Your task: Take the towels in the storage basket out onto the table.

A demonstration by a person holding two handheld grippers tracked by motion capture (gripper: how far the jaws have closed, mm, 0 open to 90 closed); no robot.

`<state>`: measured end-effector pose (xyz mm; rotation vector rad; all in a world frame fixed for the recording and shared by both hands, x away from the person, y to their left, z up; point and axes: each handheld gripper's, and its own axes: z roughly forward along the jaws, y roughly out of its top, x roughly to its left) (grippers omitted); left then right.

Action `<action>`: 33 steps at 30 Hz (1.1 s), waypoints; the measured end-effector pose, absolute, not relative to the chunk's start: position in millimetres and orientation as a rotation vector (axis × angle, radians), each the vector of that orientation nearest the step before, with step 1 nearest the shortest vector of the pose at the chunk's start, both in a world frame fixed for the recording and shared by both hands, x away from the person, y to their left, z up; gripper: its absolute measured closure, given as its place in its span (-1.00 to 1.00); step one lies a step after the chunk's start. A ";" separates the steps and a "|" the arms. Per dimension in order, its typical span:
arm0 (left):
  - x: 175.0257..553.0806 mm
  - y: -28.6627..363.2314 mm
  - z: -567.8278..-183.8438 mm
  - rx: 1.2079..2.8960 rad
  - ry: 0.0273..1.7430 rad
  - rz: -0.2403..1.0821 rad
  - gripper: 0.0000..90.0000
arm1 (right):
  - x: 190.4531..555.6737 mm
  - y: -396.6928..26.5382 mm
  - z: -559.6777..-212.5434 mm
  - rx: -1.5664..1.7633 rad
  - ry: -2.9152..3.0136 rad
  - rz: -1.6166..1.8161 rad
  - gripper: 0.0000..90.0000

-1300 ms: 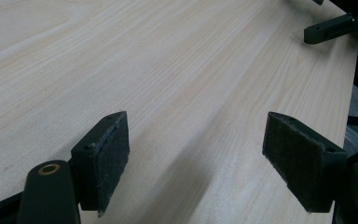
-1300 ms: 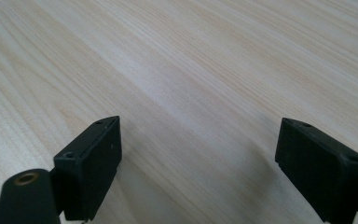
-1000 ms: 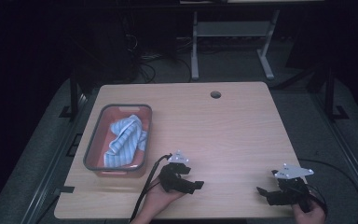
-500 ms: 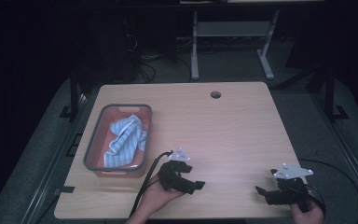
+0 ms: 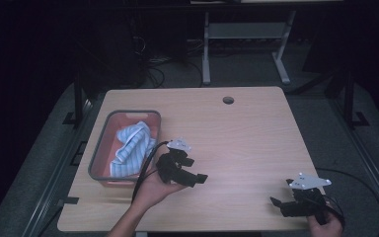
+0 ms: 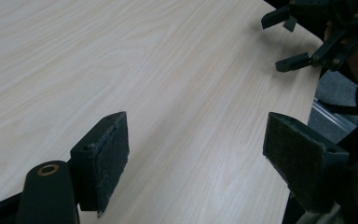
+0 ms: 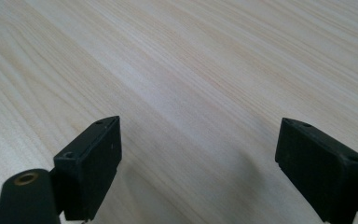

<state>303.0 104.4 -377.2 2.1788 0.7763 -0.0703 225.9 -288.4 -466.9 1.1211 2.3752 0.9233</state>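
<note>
Blue-and-white striped cloth (image 5: 131, 147) lies bunched in the red tray (image 5: 100, 149) with the grey rim, which sits at the left side of the bench (image 5: 246, 133), and that is the thing the nearer hand would go for. The left tool (image 5: 193, 177) hovers just beside the tray's right wall, its jaws spread wide with nothing between them, yet they point away from the cloth, out across the bare wood toward the person's right (the left gripper view looks straight over to the other hand). So the cloth lies behind and to the left of that tool, and I judge it would have to swing round to face the tray before reaching in. The cloth's long axis runs roughly from the tray's far end toward its near end. The right tool (image 5: 282, 205) sits well apart, near the front right corner, also open and empty, much the farther of the two.
</note>
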 end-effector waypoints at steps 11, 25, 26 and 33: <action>319.0 122.2 -358.6 2.209 0.807 -0.030 -0.48 | 226.7 -287.9 -467.7 1.116 2.385 0.914 -0.69; 341.6 155.5 -333.1 2.186 0.895 0.031 -0.48 | 225.8 -286.5 -466.3 1.109 2.385 0.913 -0.69; 343.1 158.8 -332.2 2.197 0.899 0.041 -0.48 | 225.8 -286.4 -466.3 1.110 2.385 0.913 -0.69; 352.9 179.8 -330.5 2.167 0.973 0.053 -0.48 | 225.6 -287.2 -466.4 1.101 2.389 0.908 -0.69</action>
